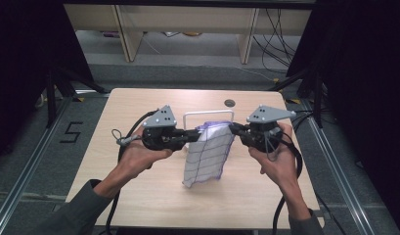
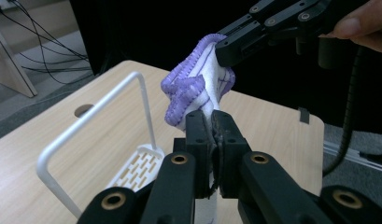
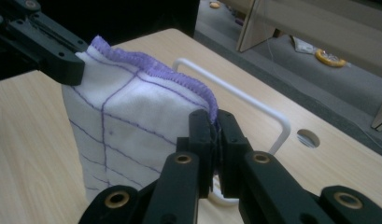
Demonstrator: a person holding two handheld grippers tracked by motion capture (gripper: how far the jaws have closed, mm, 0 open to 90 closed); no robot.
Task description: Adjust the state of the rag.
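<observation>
Soft fleecy cloth (image 1: 207, 154); matt wood-grain table (image 1: 139, 191).

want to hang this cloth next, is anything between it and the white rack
Nothing visible does. Both grippers, left and right, hold the cloth up by its top corners just in front of the white rack, with only open air between them.

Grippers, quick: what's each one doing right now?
Left gripper: closed, pinching the cloth at one top corner.
Right gripper: closed, pinching the cloth at its other top corner.
</observation>
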